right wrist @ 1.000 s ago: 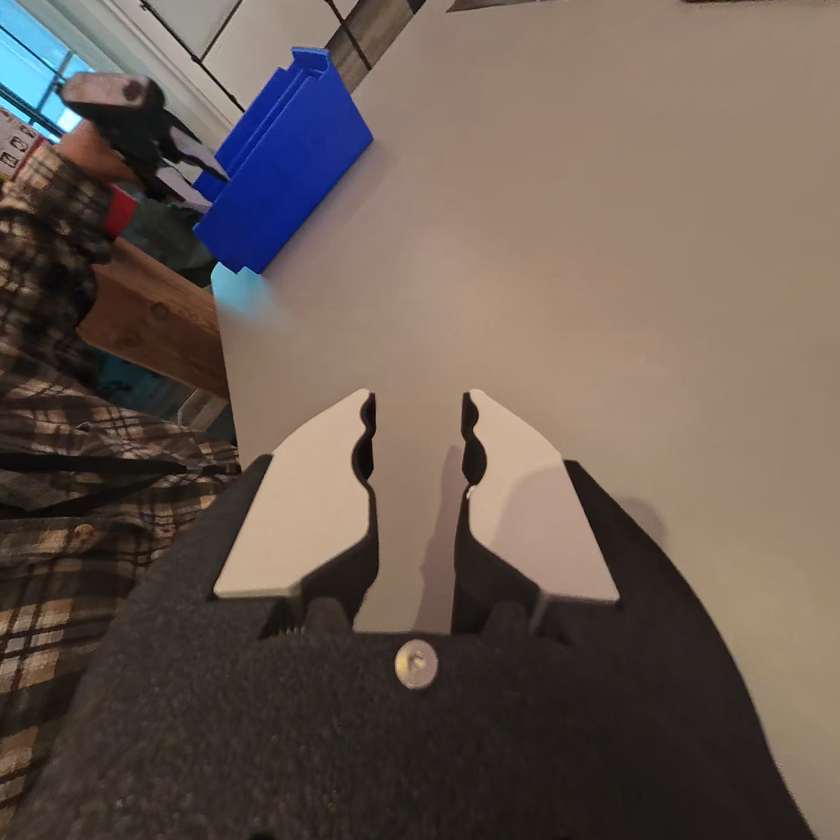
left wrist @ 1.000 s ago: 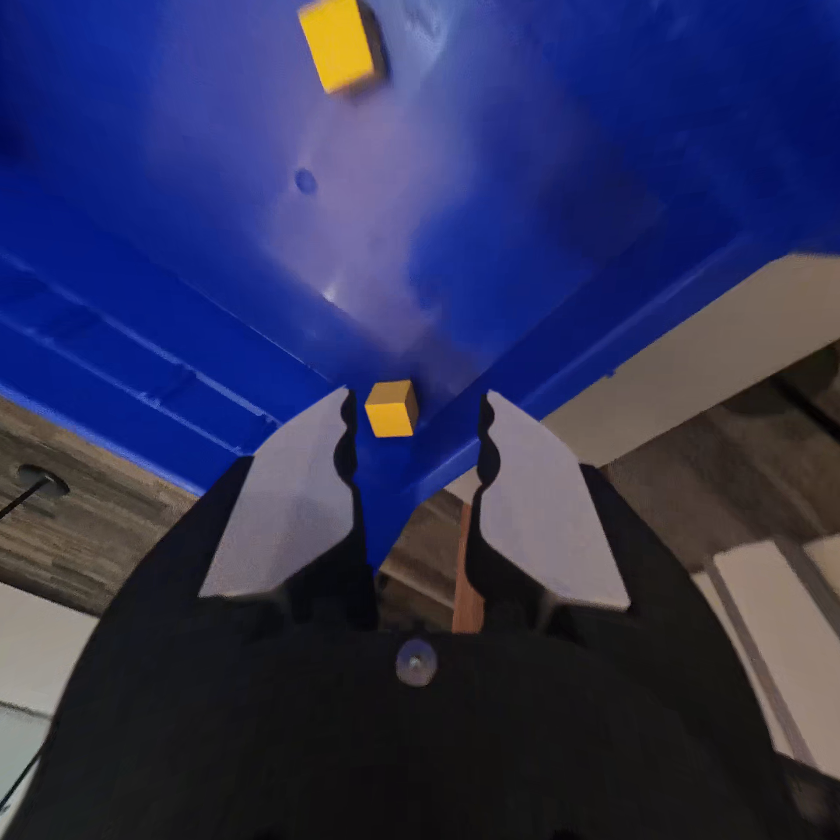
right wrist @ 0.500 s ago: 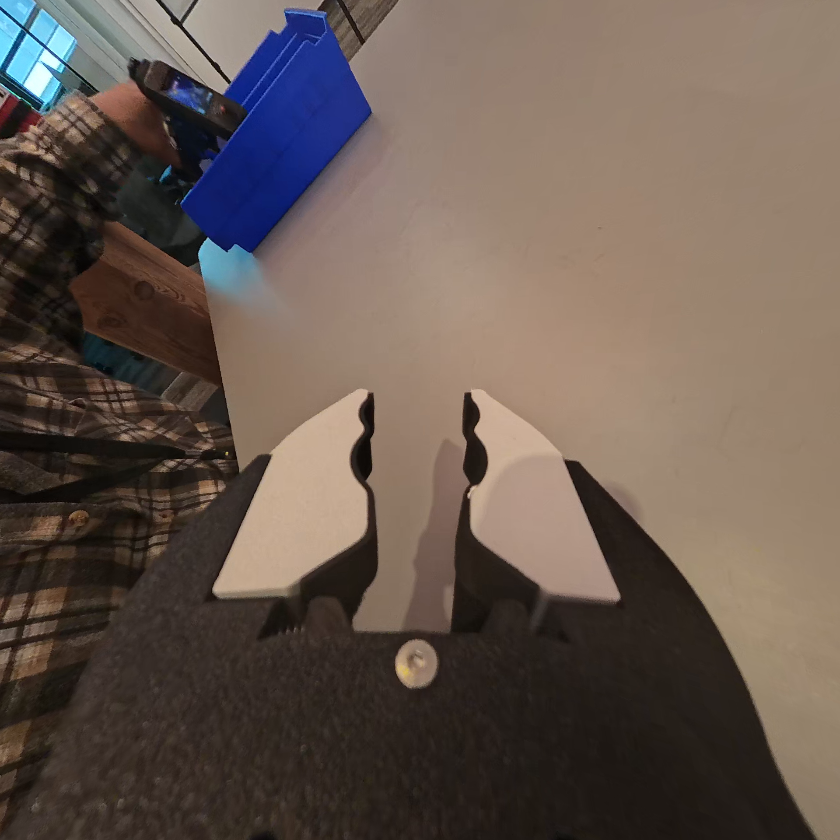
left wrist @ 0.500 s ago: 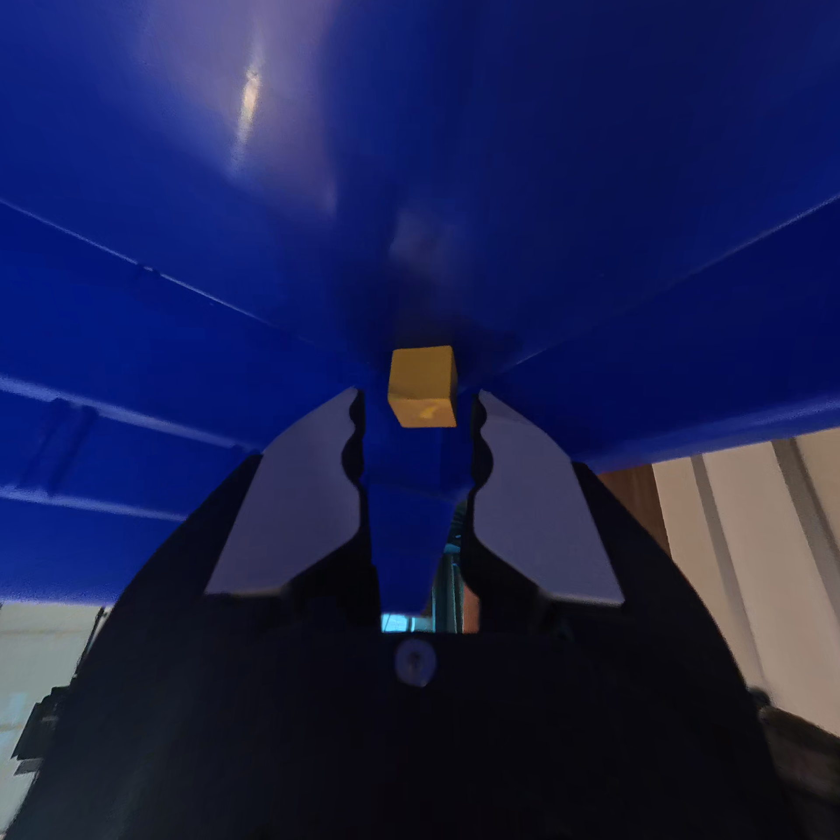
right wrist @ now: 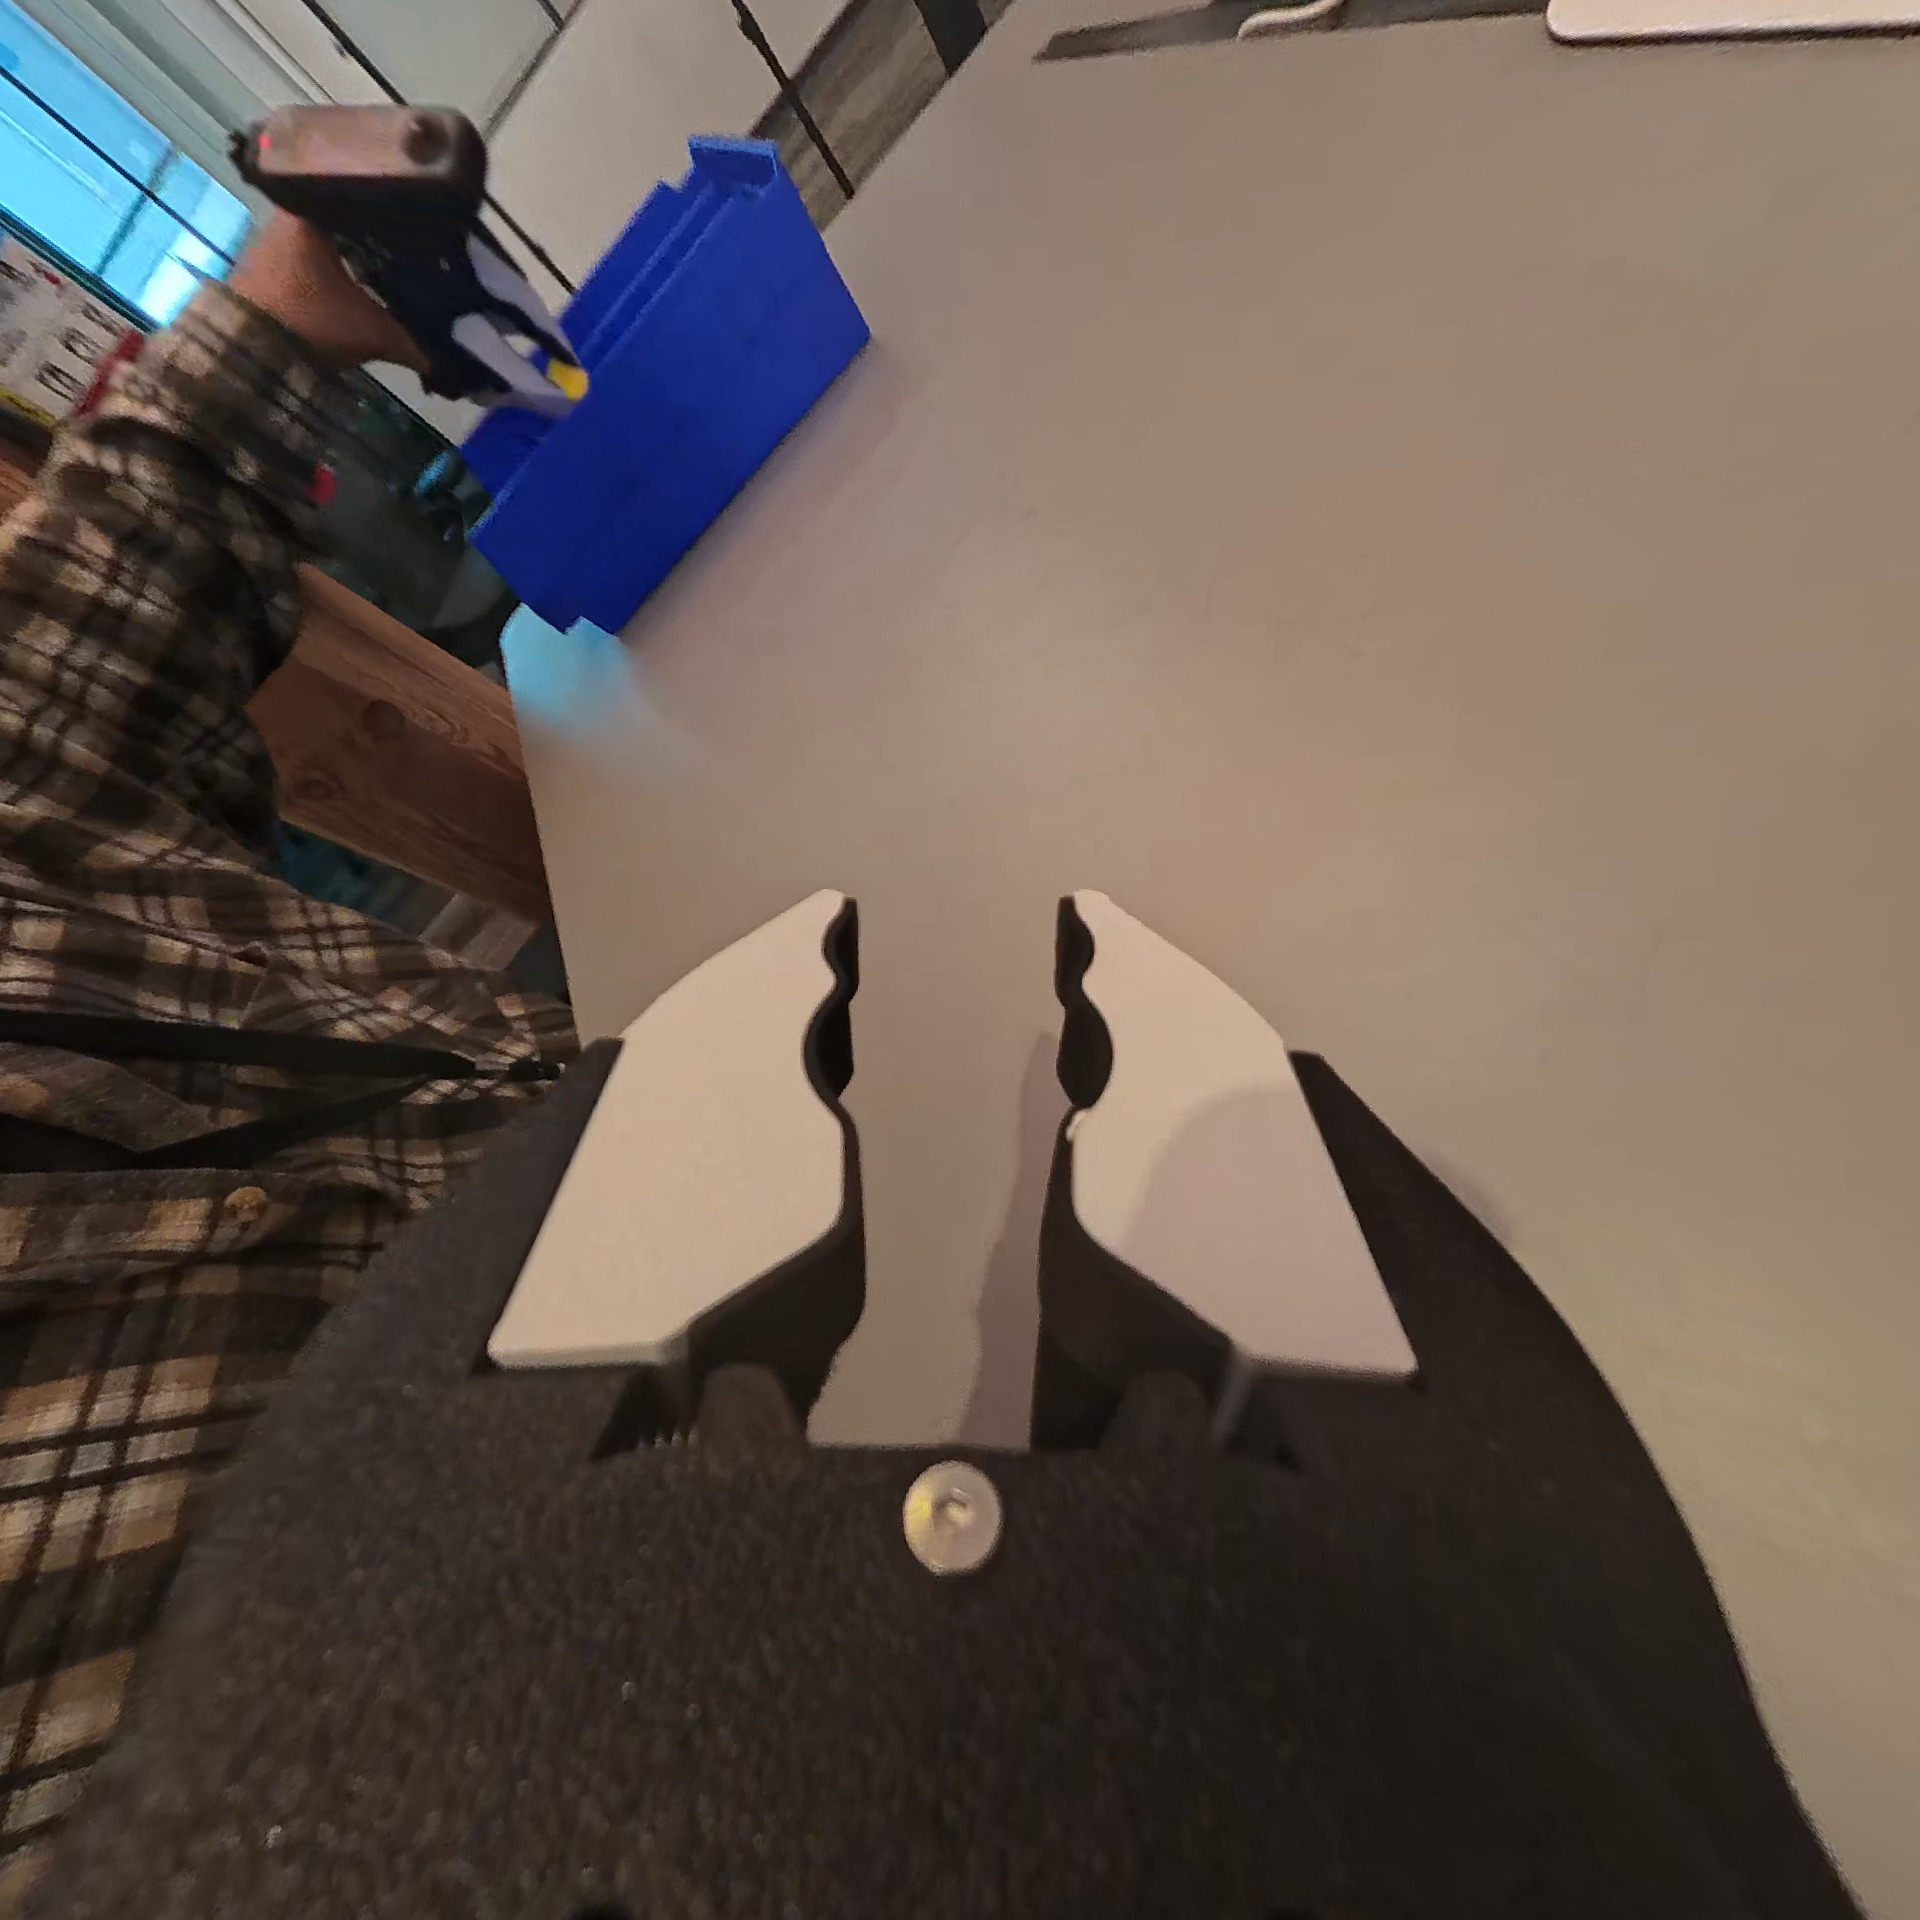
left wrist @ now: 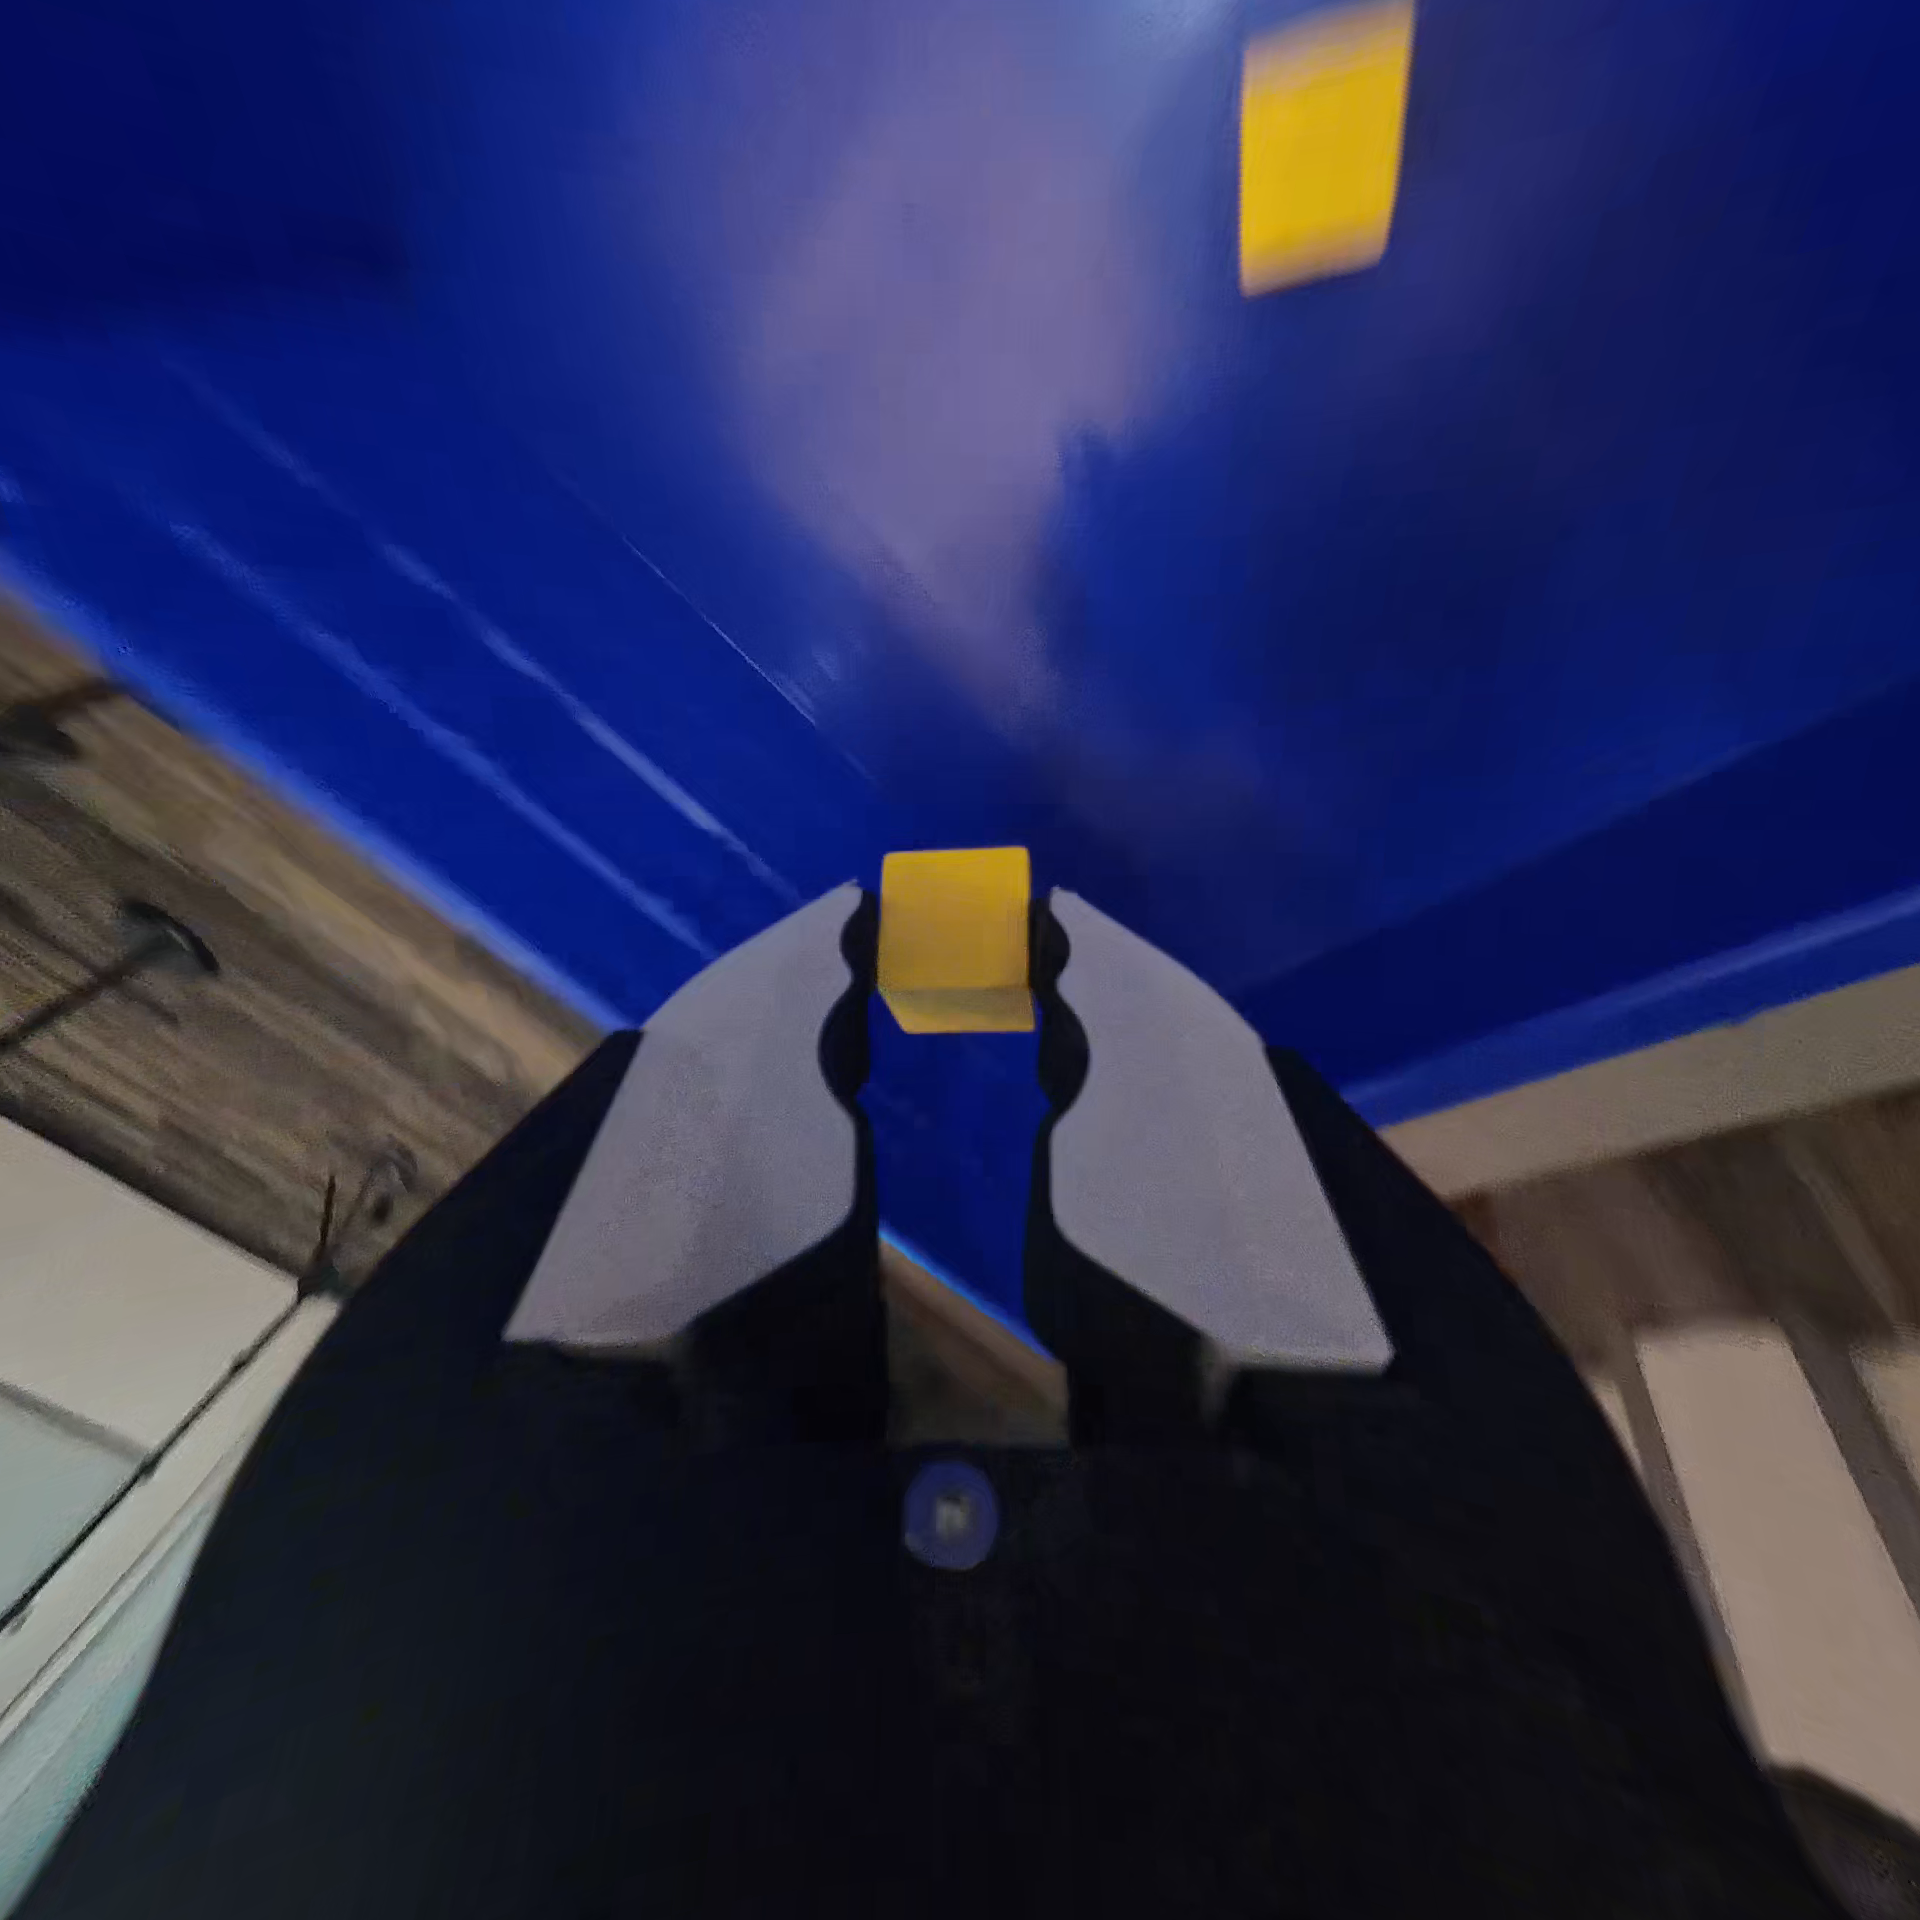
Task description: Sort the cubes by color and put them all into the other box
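My left gripper (left wrist: 954,925) is shut on a yellow cube (left wrist: 954,935), both pads pressed on its sides, above the inside of a blue box (left wrist: 623,364). A second yellow cube (left wrist: 1325,145) lies on the box floor at the upper right. In the right wrist view the left gripper (right wrist: 520,353) shows at the near end of the blue box (right wrist: 675,416), with the yellow cube (right wrist: 566,382) at its tips. My right gripper (right wrist: 956,925) is open and empty over the grey table (right wrist: 1351,623).
A person's plaid sleeve (right wrist: 156,727) and a wooden bench (right wrist: 405,758) are at the left of the table. A pale flat object (right wrist: 1745,16) lies at the table's far right edge. Wood-look floor (left wrist: 208,935) shows beyond the box.
My left gripper closed on the yellow cube in the box corner and lifted it out of the corner. My right gripper stayed open and barely moved.
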Motion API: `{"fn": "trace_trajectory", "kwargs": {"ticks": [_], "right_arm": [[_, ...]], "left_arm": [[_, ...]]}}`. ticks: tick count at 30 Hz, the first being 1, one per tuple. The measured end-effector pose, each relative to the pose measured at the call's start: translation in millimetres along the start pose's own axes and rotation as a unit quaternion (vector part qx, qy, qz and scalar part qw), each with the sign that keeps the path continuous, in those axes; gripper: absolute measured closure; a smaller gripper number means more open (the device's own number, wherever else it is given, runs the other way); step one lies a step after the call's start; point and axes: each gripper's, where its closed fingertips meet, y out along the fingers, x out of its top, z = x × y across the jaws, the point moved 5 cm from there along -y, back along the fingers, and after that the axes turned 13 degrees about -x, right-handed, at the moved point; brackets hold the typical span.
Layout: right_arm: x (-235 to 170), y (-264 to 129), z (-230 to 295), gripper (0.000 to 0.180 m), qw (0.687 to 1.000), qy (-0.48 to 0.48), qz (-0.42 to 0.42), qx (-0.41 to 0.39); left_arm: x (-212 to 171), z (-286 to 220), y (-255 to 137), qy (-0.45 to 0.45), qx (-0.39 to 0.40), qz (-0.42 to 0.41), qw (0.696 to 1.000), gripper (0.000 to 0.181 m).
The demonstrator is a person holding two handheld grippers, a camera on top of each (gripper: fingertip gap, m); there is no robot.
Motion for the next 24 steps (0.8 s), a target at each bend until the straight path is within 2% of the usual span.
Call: {"fn": "trace_trajectory", "kwargs": {"ticks": [2,4,7,10,13,16,20,24], "right_arm": [[5,1,1,0.142,1.0,0.017,-0.013,0.022],[10,5,4,0.139,0.998,0.037,-0.026,0.05],[22,14,10,0.133,0.991,0.069,-0.048,0.101],[36,25,22,0.129,0.977,0.11,-0.067,0.171],[50,37,36,0.127,0.96,0.144,-0.073,0.228],[56,53,45,0.123,0.959,0.151,-0.053,0.235],[56,72,49,0.118,0.966,0.151,-0.018,0.209],[52,81,45,0.117,0.966,0.168,-0.005,0.198]], "left_arm": [[25,-3,-41,0.01,0.04,-0.127,0.991,0.153],[56,-18,-82,0.039,0.07,-0.251,0.965,0.153],[111,-65,-133,0.11,0.096,-0.404,0.903,0.153],[168,-127,-162,0.185,0.099,-0.513,0.832,0.153],[224,-189,-165,0.251,0.082,-0.57,0.778,0.153],[273,-242,-155,0.305,0.051,-0.597,0.74,0.153],[322,-286,-136,0.34,0.03,-0.603,0.721,0.153],[346,-309,-118,0.355,0.03,-0.601,0.716,0.153]]}}
